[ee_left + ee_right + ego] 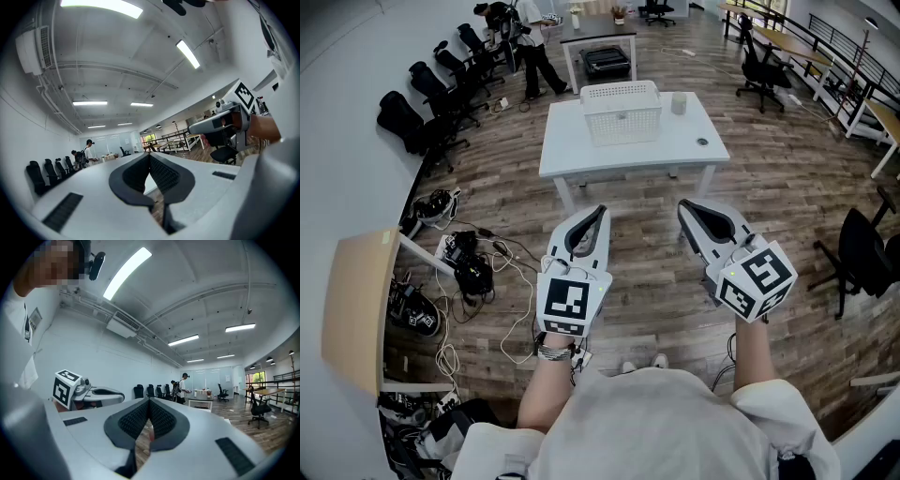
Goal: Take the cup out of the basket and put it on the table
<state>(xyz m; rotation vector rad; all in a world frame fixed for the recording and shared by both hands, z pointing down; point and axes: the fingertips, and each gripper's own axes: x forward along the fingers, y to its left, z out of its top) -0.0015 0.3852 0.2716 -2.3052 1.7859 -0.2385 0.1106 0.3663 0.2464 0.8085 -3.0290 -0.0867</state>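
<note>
Left gripper (602,210) and right gripper (682,205) are both clenched on nothing, well short of the white table (619,156). On it stand a white basket (622,112) and a cup (679,103) just beside it.

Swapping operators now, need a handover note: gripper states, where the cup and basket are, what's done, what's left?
Left gripper: shut, empty, held in the air well short of the table.
Right gripper: likewise shut and empty.
Basket: on the white table, toward its far edge.
Cup: upright on the table just right of the basket, apart from it.
Done: the cup appears to be out and set down.
Left: probably nothing. The basket's inside can't be seen from here, so check it.
</note>
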